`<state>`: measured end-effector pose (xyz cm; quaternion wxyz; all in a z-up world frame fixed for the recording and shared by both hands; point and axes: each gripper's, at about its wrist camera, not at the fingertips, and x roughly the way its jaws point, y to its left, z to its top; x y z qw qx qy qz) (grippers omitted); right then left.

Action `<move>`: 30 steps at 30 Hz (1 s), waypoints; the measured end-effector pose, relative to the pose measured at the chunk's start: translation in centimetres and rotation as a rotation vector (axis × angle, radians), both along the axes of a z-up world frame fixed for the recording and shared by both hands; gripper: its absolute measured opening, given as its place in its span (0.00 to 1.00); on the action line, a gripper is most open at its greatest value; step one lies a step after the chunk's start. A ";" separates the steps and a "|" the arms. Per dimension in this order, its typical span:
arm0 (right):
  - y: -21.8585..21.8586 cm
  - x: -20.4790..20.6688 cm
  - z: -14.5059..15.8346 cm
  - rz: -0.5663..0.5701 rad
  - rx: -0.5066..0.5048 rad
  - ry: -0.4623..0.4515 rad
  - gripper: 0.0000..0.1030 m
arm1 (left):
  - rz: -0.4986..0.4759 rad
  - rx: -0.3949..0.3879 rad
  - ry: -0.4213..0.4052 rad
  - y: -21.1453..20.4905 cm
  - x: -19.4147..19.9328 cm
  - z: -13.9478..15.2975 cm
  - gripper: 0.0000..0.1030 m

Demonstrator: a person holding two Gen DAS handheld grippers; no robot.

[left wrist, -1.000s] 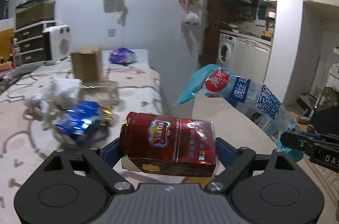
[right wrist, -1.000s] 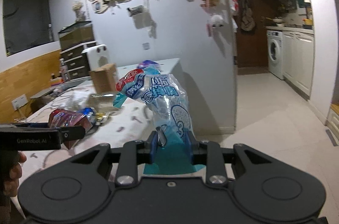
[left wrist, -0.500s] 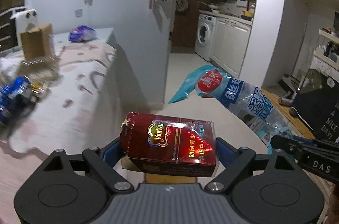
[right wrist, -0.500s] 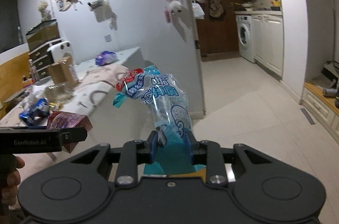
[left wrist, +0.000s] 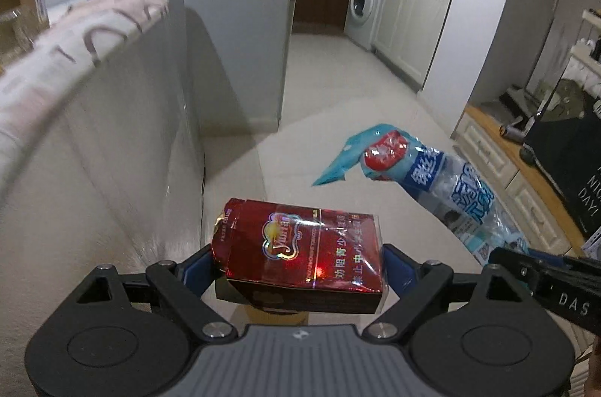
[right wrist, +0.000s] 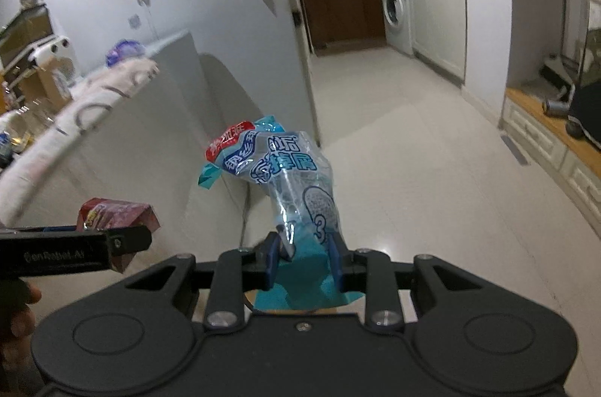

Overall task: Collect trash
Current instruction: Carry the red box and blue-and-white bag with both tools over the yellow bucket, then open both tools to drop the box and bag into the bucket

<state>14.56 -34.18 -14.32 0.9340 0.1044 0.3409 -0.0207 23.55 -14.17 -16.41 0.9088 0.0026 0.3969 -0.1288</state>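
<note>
Left wrist view: a glossy pale tiled floor (left wrist: 338, 89) is seen beneath one crinkled blue-and-clear plastic bag (right wrist: 285, 179), which is pinched at its lower end by the narrowly set right gripper (right wrist: 304, 260). One shiny red cellophane-wrapped cigarette pack (left wrist: 300, 258), boxy and dented, is clamped across its width by the widely spread left gripper (left wrist: 298, 271)

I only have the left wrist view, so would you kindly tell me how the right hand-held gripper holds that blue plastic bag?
Observer: The right hand-held gripper has its blue pads pinching the plastic bag by its teal bottom end.
Operator: Thank you; does that camera see my red pack?
Observer: Yes, the red pack juts past the left hand-held gripper, low on its left.
Operator: What carries that one?
Observer: A bare hand on its handle.
</note>
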 end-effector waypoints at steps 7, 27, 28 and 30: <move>-0.5 5.1 -5.2 -0.004 0.020 0.143 0.28 | 0.030 0.003 0.093 -0.5 5.1 -5.2 0.87; 2.5 23.9 -19.6 0.105 0.080 0.553 0.29 | 0.182 0.012 0.354 1.7 15.8 -22.0 0.88; 2.9 24.7 -20.3 0.111 0.077 0.565 0.30 | 0.181 0.013 0.359 1.8 16.0 -22.6 0.88; 3.6 26.4 -21.8 0.120 0.066 0.585 0.30 | 0.170 0.003 0.364 1.9 16.5 -23.5 0.88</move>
